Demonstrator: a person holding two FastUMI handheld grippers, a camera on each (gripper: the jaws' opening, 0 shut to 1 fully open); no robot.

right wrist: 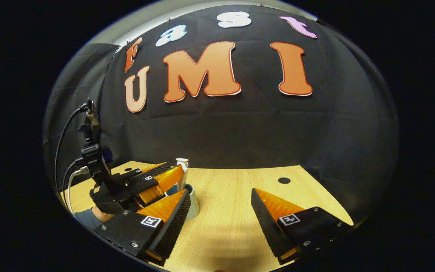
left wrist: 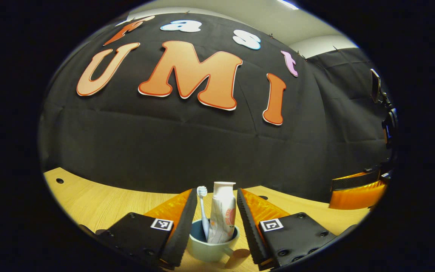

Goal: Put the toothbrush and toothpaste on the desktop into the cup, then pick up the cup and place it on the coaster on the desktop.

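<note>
One cup (left wrist: 210,245) holding one toothbrush (left wrist: 202,207), one toothpaste (left wrist: 222,213); left tongs (left wrist: 216,211) straddling.

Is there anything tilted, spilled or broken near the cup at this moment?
Nothing stands out. The cup sits upright on the table, with the toothbrush and toothpaste standing inside it. The left gripper has its fingers on either side of the cup; whether they touch it is unclear. No spill shows.

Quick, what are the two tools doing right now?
Left tool: open, fingers either side of the cup with the toothbrush and toothpaste inside, not squeezing it.
Right tool: open wide, holding nothing.
</note>
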